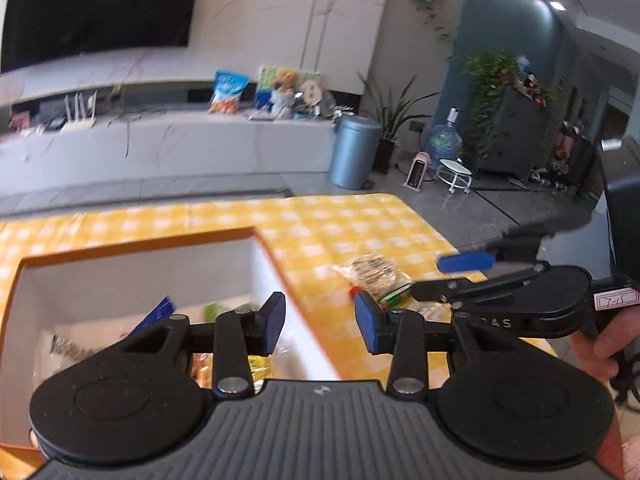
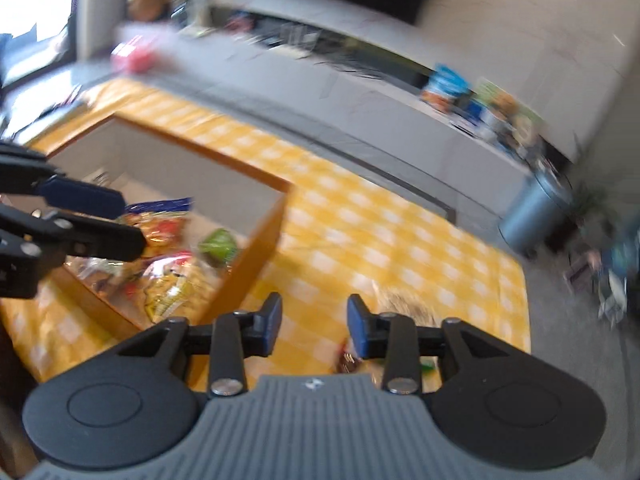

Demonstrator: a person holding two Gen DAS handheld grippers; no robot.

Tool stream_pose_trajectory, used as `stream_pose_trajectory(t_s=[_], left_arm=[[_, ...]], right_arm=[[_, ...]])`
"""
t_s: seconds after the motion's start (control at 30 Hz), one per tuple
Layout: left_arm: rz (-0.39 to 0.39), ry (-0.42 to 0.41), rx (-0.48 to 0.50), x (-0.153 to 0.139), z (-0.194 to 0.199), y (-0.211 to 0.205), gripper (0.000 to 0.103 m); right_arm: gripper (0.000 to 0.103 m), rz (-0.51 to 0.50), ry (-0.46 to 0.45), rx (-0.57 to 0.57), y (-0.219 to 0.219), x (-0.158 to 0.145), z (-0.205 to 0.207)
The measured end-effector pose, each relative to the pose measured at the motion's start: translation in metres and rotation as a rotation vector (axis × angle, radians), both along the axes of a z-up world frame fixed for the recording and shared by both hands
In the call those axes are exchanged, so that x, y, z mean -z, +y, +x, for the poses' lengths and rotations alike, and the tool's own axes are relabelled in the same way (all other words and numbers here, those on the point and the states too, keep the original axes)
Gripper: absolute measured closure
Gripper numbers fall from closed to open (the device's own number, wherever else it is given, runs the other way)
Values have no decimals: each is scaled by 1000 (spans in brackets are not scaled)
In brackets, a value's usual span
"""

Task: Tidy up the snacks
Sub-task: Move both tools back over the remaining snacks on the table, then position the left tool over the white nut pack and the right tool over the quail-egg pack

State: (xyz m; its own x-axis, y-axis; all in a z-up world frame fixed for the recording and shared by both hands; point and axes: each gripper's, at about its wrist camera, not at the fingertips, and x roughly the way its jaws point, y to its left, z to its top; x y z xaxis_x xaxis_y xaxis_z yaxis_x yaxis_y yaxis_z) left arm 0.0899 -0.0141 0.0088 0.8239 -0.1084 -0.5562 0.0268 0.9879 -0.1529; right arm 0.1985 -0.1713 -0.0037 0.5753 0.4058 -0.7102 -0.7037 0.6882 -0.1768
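An orange-rimmed white box stands on the yellow checked tablecloth and holds several snack packets. My left gripper is open and empty over the box's right wall. A clear snack packet with red and green print lies on the cloth right of the box. My right gripper comes in from the right, open, its fingers just above that packet. In the right wrist view my right gripper is open and the packet lies partly hidden under its right finger. The left gripper hangs over the box.
Beyond the table's far edge are a low white TV bench with snack bags and a toy, a grey bin, potted plants, a water jug and a small stool on the floor. The right wrist view is blurred.
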Motion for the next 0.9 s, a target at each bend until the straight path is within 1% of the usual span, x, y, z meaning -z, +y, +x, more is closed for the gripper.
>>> stream_pose_trajectory(t_s=[0.1,0.2,0.3,0.33,0.37,0.4,0.57,0.7,0.8,0.9], left_arm=[[23,3,31,5,9,-23,57],[9,23,71,13,21,-41,57],[24,36,110,22,32,-58,43],[31,45,120,25,38,-64,34],[36,58,131,30,40,-67,30],[41,68,142,34,44,-72,30],[77,104,196,54,52,-90,30],[98,146,213,65,64,-96,30],[107,185,200,71,76,-97,30],[93,246,145,76,95,-94,32]], right_arm=[[67,99,58,125,-40,15,5],[67,174,52,251,-73,30,4],[62,211,59,374,-103,47,8],[62,217,69,406,-111,54,10],[62,216,78,434,-118,61,11],[62,219,88,457,-123,67,12],[62,256,179,548,-140,91,25],[59,266,168,578,-148,92,30],[59,288,210,578,-150,99,39],[59,310,215,578,-147,104,51]])
